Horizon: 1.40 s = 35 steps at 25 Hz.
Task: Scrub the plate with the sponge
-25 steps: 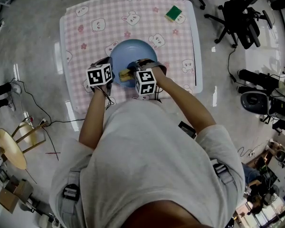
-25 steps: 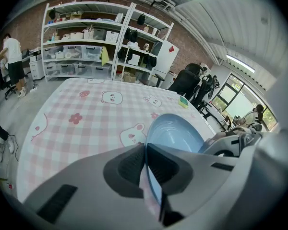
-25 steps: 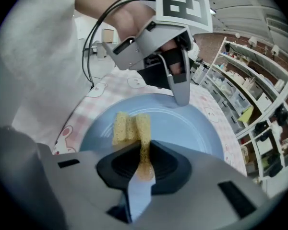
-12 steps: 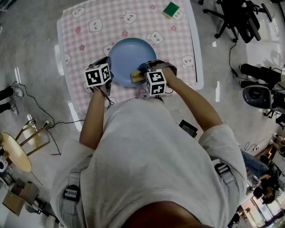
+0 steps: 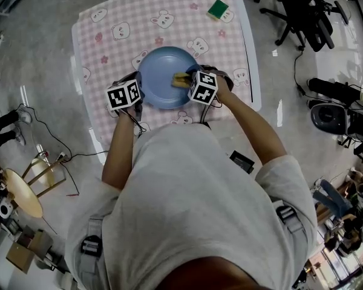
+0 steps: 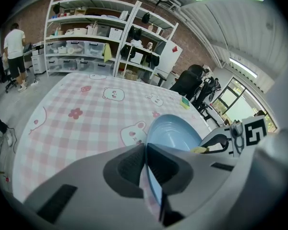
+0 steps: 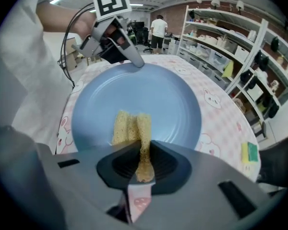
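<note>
A round blue plate lies on the pink checked tablecloth; it also fills the right gripper view and shows edge-on in the left gripper view. My left gripper is shut on the plate's near-left rim. My right gripper is shut on a yellow sponge, squeezed thin between the jaws and pressed on the plate's inside. The sponge sits right of the plate's middle in the head view.
A second green and yellow sponge lies near the table's far right corner. The table has white edges. Office chairs stand to the right, and cables and a stool to the left. Shelves lie beyond.
My right gripper has slid the sponge from the plate's near edge toward the far right across the plate. The left gripper stayed clamped on the rim.
</note>
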Tool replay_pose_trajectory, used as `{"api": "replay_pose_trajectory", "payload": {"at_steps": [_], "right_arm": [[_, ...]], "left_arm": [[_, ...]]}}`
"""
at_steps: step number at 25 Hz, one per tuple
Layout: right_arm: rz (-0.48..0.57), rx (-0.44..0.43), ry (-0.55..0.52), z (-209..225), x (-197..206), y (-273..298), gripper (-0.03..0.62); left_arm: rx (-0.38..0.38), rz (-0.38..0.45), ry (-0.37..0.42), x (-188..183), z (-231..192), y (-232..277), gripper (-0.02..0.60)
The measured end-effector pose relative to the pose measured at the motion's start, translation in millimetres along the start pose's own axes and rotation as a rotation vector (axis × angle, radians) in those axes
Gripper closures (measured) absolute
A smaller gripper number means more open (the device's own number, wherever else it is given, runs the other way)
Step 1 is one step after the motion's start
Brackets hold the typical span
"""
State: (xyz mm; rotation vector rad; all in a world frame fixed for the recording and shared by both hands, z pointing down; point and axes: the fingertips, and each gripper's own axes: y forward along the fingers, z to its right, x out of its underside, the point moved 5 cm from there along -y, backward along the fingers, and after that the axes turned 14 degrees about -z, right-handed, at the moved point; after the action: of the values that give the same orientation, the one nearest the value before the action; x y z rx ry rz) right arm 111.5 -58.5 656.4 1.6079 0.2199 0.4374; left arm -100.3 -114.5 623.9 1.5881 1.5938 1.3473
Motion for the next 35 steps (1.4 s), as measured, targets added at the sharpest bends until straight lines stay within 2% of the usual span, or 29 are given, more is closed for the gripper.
{"api": "replay_pose_trajectory", "payload": {"at_steps": [7,12,15,18,22,27,35], "right_arm": [[-0.013,0.013,0.135,44,-6,-1,0.536],[0.007,-0.028,0.244,76,-16,0,0.536],[0.006,-0.016,0.294,101,-25,3,0.536],[0.005,0.021,0.296,124,-42,6,0.536],[0.011,0.058,0.248,135,-69,8,0.536],[0.066,0.112,0.100,125,-102,12,0.536],[0.094,0.171,-0.230,71,-119,11,0.537]], "left_arm": [[0.025,0.000,-0.028,-2,1,2,0.551],[0.043,0.009,-0.037,-17,4,7,0.549],[0.054,0.013,-0.037,-34,4,13,0.548],[0.046,0.018,-0.038,-49,6,18,0.548],[0.038,0.022,-0.047,-57,7,20,0.549],[0.043,0.019,-0.068,-58,3,22,0.549],[0.059,0.014,-0.088,-53,-5,25,0.549]]}}
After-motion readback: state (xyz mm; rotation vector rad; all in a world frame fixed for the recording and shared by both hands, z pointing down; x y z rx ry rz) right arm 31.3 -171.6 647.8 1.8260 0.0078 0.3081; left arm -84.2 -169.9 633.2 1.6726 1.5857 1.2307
